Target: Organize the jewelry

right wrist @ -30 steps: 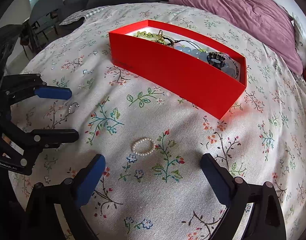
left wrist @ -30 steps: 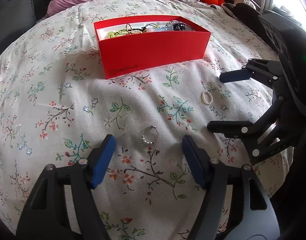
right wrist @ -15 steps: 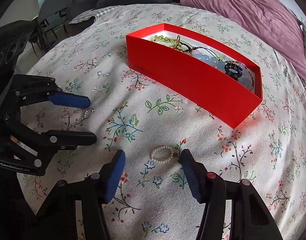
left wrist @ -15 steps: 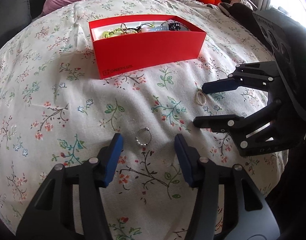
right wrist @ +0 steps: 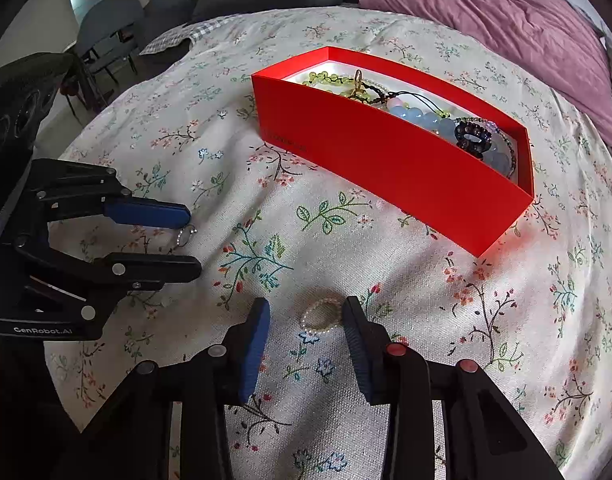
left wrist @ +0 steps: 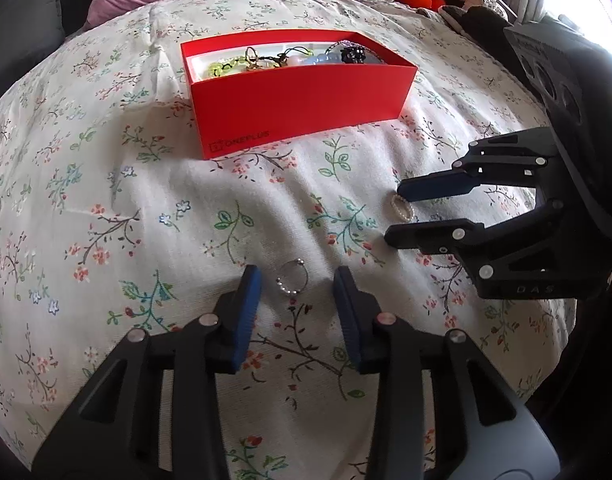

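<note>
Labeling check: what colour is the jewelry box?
Red box, white inside; clearest in the right wrist view.

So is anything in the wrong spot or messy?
Two small rings lie loose on the flowery bedspread instead of in the red cardboard box: a silver beaded ring between the left gripper's fingers, and a pearl bead ring between the right gripper's.

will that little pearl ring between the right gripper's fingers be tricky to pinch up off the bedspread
Probably fiddly. The pearl ring lies flat on the soft bedspread, so the right gripper may press it in. Its small round beads look slippery, and a beaded loop likely flexes when squeezed.
</note>
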Tool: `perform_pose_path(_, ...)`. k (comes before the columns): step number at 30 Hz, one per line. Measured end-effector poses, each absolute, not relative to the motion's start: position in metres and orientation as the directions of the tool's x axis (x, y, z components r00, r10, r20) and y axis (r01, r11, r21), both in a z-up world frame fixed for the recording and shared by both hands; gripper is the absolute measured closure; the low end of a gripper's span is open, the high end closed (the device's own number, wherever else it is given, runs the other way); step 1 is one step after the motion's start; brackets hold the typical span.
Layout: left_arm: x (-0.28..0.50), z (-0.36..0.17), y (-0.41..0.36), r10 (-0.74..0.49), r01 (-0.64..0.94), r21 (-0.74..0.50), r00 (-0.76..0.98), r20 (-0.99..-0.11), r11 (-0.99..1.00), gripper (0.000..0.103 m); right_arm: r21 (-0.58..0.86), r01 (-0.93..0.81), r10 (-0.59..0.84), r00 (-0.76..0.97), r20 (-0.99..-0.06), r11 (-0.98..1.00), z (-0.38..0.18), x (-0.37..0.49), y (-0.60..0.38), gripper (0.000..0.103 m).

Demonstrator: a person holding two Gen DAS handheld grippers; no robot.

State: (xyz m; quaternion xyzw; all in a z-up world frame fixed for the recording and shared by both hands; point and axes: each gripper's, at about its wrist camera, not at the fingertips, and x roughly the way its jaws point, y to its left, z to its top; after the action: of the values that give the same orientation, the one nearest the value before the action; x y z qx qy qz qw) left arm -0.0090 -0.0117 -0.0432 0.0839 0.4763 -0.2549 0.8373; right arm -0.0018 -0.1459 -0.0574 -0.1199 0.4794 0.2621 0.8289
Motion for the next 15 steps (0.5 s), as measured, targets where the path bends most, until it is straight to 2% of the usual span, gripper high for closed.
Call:
perform_pose_path(5,-0.0092,-0.0424,-0.0132,-0.347,0.511,-0.101,0.415,-0.841,0.854,0.07,0.074,-0.555,0.335,0.385,-0.86,0.829,-0.0575,0.0,-0.1445,0.084)
perform_pose_path(7,-0.0094,-0.0422,-0.0135,-0.346,0.511,-0.099,0.415,-0.841,0.854,0.073,0.079,-0.555,0.338,0.381,-0.86,0.828,-0.0575,0.0004,-0.1441,0.086)
perform_pose_path(10,-0.0102,-0.0419,-0.0135,-0.345,0.51,-0.098,0.417,-0.841,0.854,0.08,0.085,-0.552,0.34,0.379,-0.861,0.83,-0.0574,0.0004,-0.1445,0.09)
perform_pose_path(12,-0.01,-0.041,-0.013,-0.347,0.51,-0.099,0.417,-0.84,0.855,0.088,0.087,-0.55,0.34,0.378,-0.861,0.831,-0.057,-0.0002,-0.1446,0.091)
perform_pose_path(15,-0.0093,-0.0394,-0.0121,-0.345,0.504,-0.1,0.42,-0.839,0.858,0.093,0.093,-0.545,0.341,0.375,-0.862,0.833,-0.0555,0.0009,-0.1453,0.093)
